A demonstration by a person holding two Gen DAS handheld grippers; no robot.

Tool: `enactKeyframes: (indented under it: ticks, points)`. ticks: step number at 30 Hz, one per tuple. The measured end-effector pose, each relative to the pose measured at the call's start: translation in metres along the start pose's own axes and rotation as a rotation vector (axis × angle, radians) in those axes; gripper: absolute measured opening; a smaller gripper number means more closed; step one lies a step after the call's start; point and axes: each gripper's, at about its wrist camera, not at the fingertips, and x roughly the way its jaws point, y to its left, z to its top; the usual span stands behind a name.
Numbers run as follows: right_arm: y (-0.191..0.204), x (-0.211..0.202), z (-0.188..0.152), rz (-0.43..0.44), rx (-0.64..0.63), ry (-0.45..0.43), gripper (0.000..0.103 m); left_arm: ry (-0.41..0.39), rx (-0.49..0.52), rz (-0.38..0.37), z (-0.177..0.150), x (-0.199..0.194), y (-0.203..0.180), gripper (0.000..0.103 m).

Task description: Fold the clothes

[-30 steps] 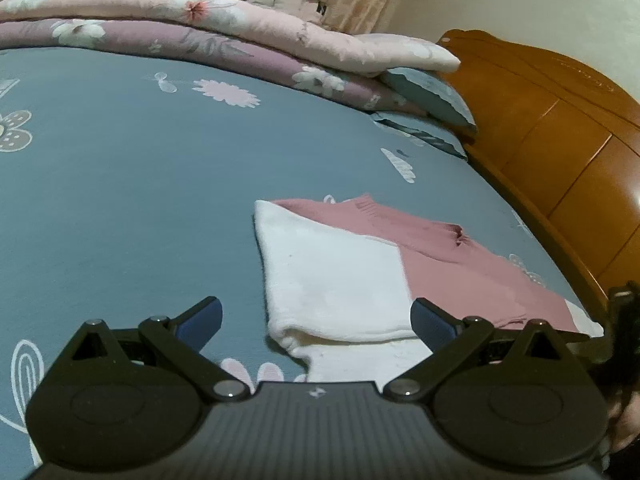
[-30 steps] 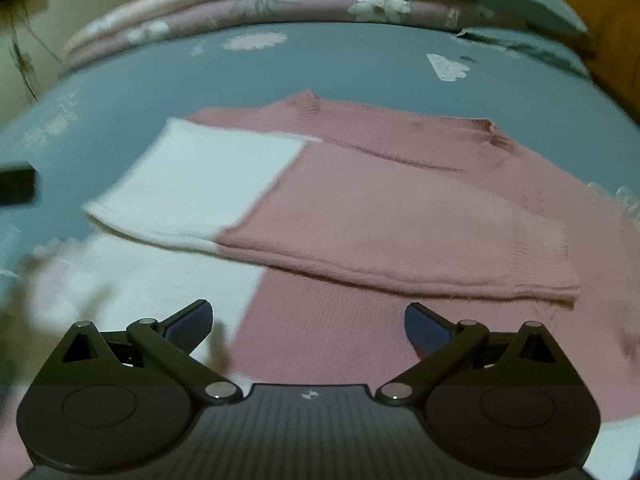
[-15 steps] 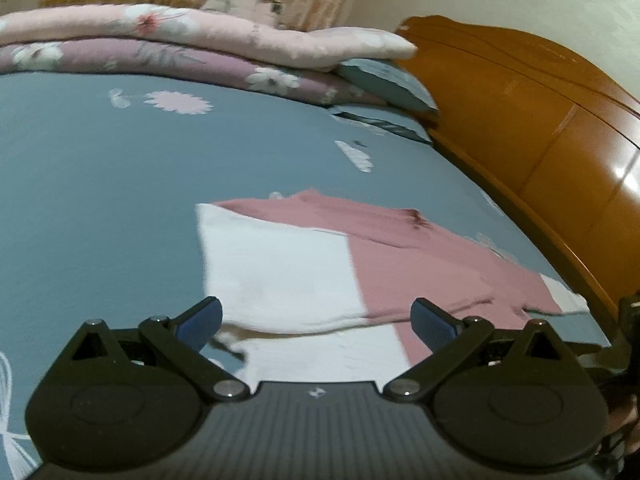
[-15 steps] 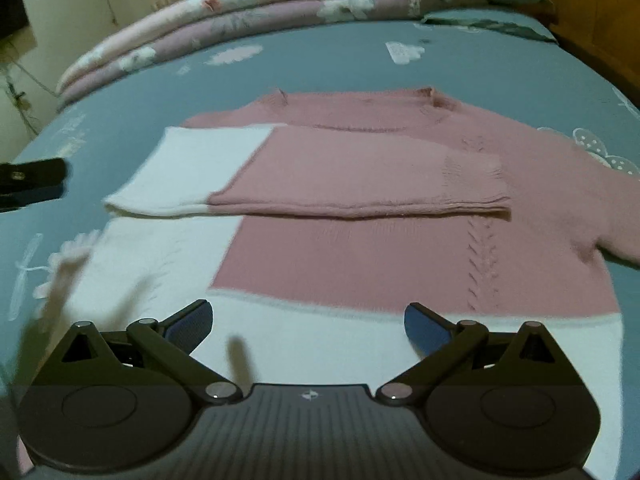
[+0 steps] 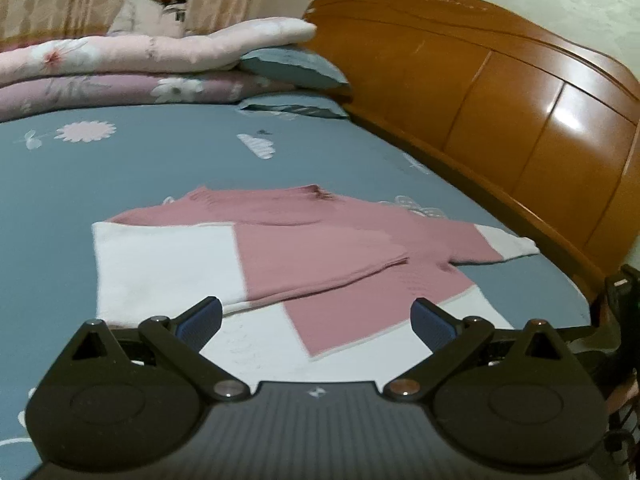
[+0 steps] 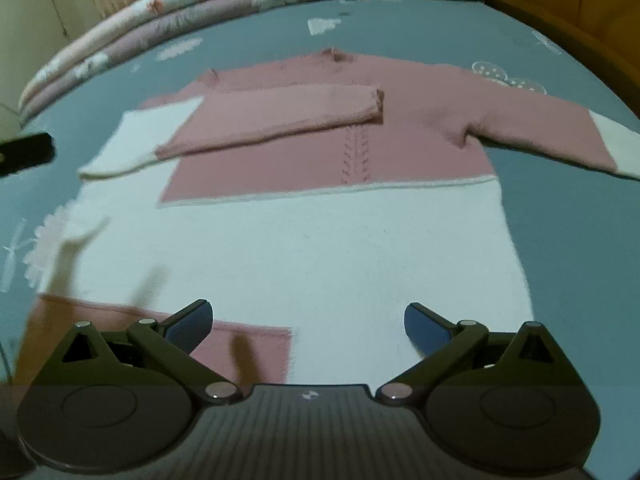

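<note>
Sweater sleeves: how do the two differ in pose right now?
The near-left sleeve is folded across the sweater chest, its white cuff over the sweater's left edge; the right sleeve is stretched out flat on the blue bedsheet, away from the body. The folded one lies on knit, the other on sheet. Both are pink with white cuffs. Neither gripper, left or right, holds either.

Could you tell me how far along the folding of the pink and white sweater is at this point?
One sleeve is already folded across the sweater, which lies flat on the bed. Nothing is in hand: the left gripper and the right gripper are both open and empty. The other sleeve is spread out to the side, and the body is unfolded.
</note>
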Motion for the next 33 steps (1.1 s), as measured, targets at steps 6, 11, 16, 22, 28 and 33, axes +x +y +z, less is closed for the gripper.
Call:
enactKeyframes:
  ticks: [6, 11, 16, 22, 28, 33]
  points:
    - [0.022, -0.007, -0.022, -0.054, -0.087, 0.034, 0.103, -0.015, -0.001, -0.018, 0.003, -0.014, -0.006, 0.100]
    - [0.052, -0.011, -0.041, -0.134, -0.243, 0.057, 0.103, -0.054, 0.027, -0.022, 0.006, -0.032, -0.012, 0.100]
    - [0.094, -0.022, -0.032, -0.027, -0.277, -0.047, 0.103, -0.069, 0.042, -0.034, 0.006, -0.039, -0.018, 0.101]
    - [0.126, 0.009, -0.045, 0.010, -0.324, -0.006, 0.103, -0.081, 0.064, -0.049, 0.006, -0.048, -0.026, 0.101]
    - [0.127, 0.000, -0.074, -0.022, -0.395, 0.022, 0.103, -0.069, 0.080, -0.057, 0.002, -0.045, -0.033, 0.101]
    - [0.129, -0.016, -0.074, -0.035, -0.408, -0.009, 0.103, -0.043, 0.099, -0.072, -0.002, -0.039, -0.040, 0.101]
